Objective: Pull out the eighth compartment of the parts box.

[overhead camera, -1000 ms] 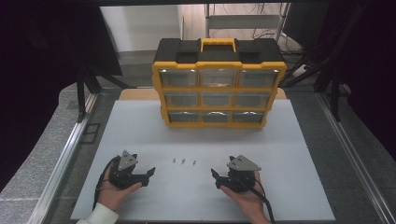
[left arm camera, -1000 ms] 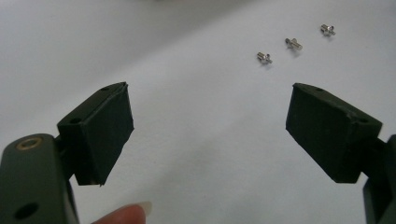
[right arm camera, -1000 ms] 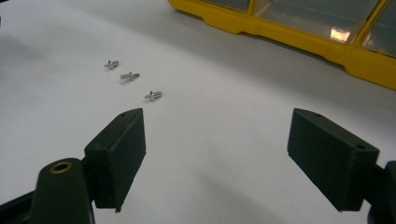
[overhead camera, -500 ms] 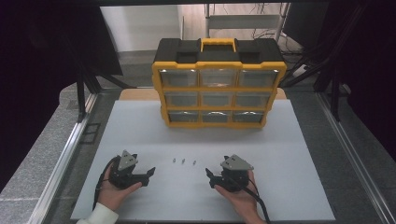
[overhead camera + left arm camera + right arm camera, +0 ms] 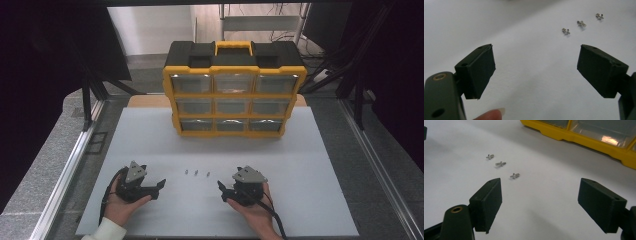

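Three small metal screws (image 5: 196, 173) lie in a row on the white table (image 5: 310, 165), between my two grippers and a little farther out. My left gripper (image 5: 159, 188) rests low at the near left, open and empty, pointing right. In the left gripper view (image 5: 536, 72) the screws (image 5: 581, 23) lie ahead to the upper right of the gripper. My right gripper (image 5: 222, 191) is open and empty, pointing left. In the right gripper view (image 5: 540, 202) the nearest screw (image 5: 515, 175) sits just beyond the left jaw.
A yellow and black drawer organizer (image 5: 234, 95) stands upright at the back of the table, its clear drawers shut; its base (image 5: 586, 137) shows in the right gripper view. A fingertip (image 5: 491, 115) shows under the left gripper. Metal rails (image 5: 75, 165) border the table.
My right gripper has shifted slightly left, closer to the screws. The left gripper and the screws have stayed where they were.
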Demonstrator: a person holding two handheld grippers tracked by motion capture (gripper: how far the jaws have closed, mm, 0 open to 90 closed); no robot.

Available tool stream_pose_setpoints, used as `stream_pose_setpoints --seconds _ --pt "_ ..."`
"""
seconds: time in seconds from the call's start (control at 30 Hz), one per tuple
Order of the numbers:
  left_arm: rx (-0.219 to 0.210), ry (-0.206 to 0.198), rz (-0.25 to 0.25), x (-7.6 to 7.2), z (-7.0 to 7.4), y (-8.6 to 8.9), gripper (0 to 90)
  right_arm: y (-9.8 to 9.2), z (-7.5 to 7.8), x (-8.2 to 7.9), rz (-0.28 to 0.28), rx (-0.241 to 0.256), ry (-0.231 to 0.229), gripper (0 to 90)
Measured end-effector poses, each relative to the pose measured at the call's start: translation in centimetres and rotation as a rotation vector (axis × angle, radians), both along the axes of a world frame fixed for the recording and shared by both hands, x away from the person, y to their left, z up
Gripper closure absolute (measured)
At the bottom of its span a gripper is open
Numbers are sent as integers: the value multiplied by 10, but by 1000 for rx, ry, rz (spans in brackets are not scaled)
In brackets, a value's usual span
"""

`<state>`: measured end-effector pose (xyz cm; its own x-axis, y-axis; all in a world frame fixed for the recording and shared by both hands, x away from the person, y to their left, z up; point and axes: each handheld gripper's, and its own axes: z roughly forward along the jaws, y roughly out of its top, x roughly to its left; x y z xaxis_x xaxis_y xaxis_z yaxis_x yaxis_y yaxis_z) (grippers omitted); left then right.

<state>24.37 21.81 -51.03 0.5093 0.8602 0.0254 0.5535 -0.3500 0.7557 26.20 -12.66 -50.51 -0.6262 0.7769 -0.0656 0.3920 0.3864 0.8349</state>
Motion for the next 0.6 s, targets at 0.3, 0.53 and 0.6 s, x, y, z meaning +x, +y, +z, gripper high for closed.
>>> stream_pose_setpoints --seconds 0.3,0.53,0.6 --pt "1 -2 1 0 0 0 153 2 2 -3 0 -122 -99 184" --pt "2 1 0 0 0 0 153 4 3 -6 20 -214 -166 184" --pt "2 1 1 0 0 1 153 5 3 -7 27 -234 -180 184"
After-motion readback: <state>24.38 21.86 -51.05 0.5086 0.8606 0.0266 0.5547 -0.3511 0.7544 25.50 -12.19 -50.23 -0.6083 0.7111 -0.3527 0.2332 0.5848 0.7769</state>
